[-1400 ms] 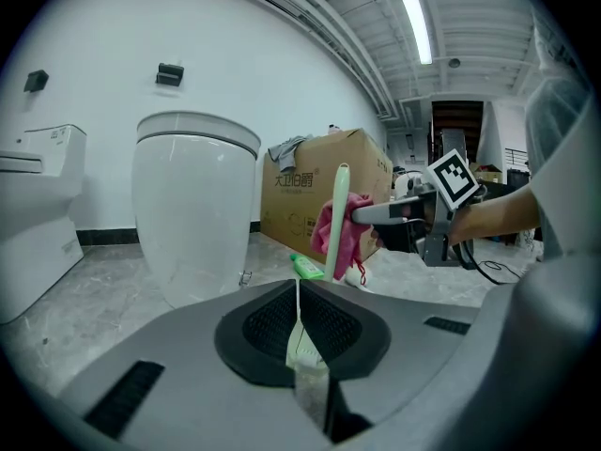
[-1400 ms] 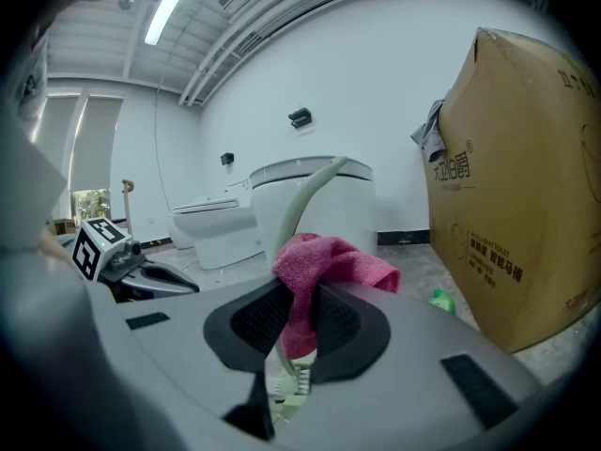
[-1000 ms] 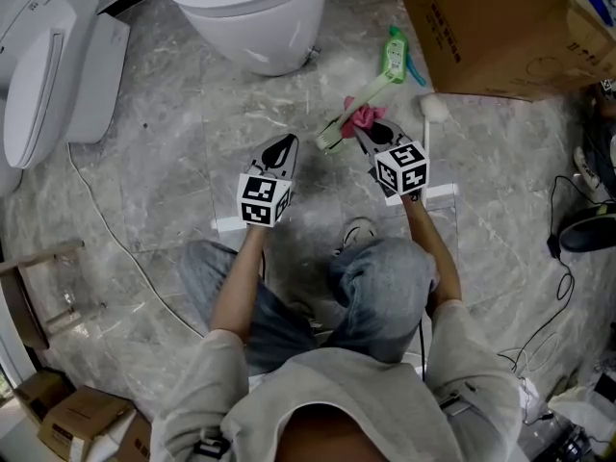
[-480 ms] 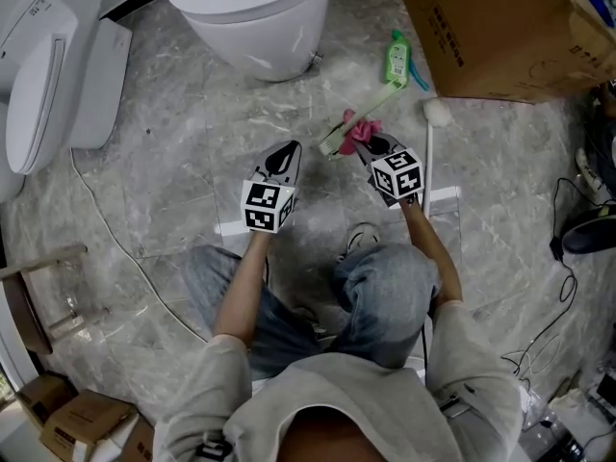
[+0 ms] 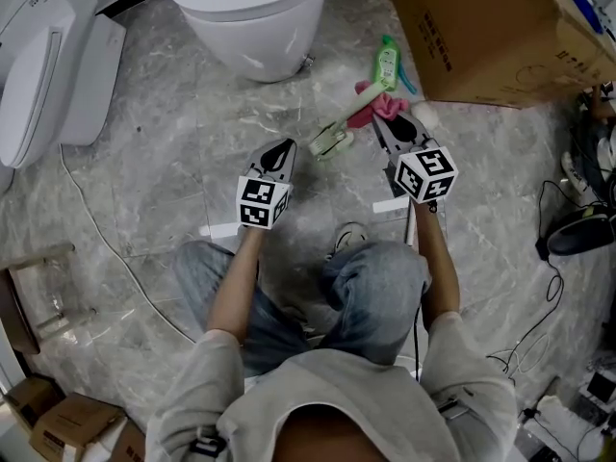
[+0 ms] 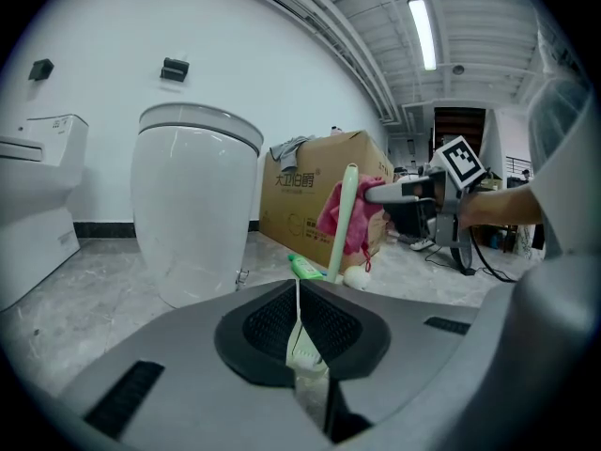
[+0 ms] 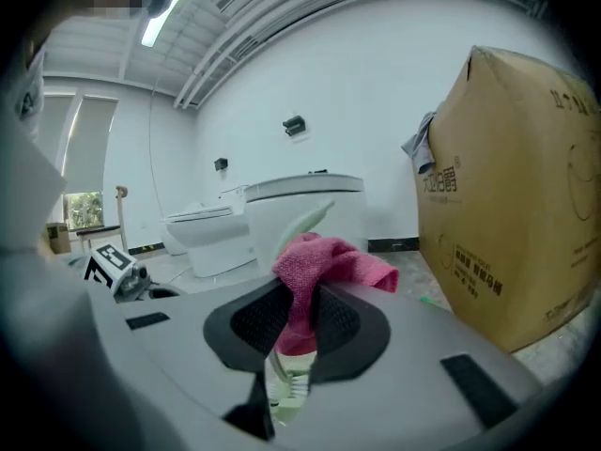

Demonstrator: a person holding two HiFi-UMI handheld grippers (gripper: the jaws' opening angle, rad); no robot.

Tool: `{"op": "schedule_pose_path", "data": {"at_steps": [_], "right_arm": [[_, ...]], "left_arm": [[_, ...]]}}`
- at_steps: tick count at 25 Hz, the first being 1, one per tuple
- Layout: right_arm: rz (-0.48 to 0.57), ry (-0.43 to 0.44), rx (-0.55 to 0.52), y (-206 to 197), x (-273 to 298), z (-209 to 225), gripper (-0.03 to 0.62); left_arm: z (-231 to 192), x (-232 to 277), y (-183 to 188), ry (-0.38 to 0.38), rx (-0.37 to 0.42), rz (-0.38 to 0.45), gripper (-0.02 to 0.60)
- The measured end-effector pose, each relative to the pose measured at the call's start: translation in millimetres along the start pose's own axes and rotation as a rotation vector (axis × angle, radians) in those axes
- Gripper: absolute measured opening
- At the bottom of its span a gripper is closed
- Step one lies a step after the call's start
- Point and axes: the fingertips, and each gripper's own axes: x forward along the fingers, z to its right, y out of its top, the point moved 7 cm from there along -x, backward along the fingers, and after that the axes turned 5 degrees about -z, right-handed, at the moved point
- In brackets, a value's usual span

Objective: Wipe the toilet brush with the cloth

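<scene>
While the left tongs (image 5: 282, 148) hover closed on nothing just beside its head, a pale green toilet brush (image 5: 339, 135) slants up to the right tongs (image 5: 387, 121). These pinch a pink cloth (image 5: 369, 104) against the handle, seemingly so the cloth can be drawn along it. The work takes place low over a grey marbled floor (image 5: 173, 162) in a white-walled room, with a cardboard box (image 5: 481, 37), a white toilet (image 5: 252, 12) and a green bottle (image 5: 386, 64) nearby.
</scene>
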Motion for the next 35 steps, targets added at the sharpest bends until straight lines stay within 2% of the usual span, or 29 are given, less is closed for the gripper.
{"op": "schedule_pose_path", "data": {"at_steps": [6,10,13,21,35], "right_arm": [[0.046,-0.051,0.022,21.0,-18.8,9.7,0.067],[0.074,-0.036,0.055,25.1,-15.5,15.1,0.067],[0.076,0.008,0.063,21.9,-4.0,15.6,0.067],[-0.011,0.141,0.054,0.3,35.0,0.7,0.067],[-0.204,0.155,0.061,-81.3,52.8,-10.8,0.067]], "left_arm": [[5.8,2.5,1.3,-0.016,0.007,0.005,0.025],[9.2,1.7,3.0,-0.022,0.006,0.010,0.025],[10.3,1.7,3.4,-0.020,0.010,0.011,0.025],[3.7,-3.0,3.3,0.001,0.010,0.008,0.025],[4.1,-2.2,1.3,0.003,0.019,-0.007,0.025]]}}
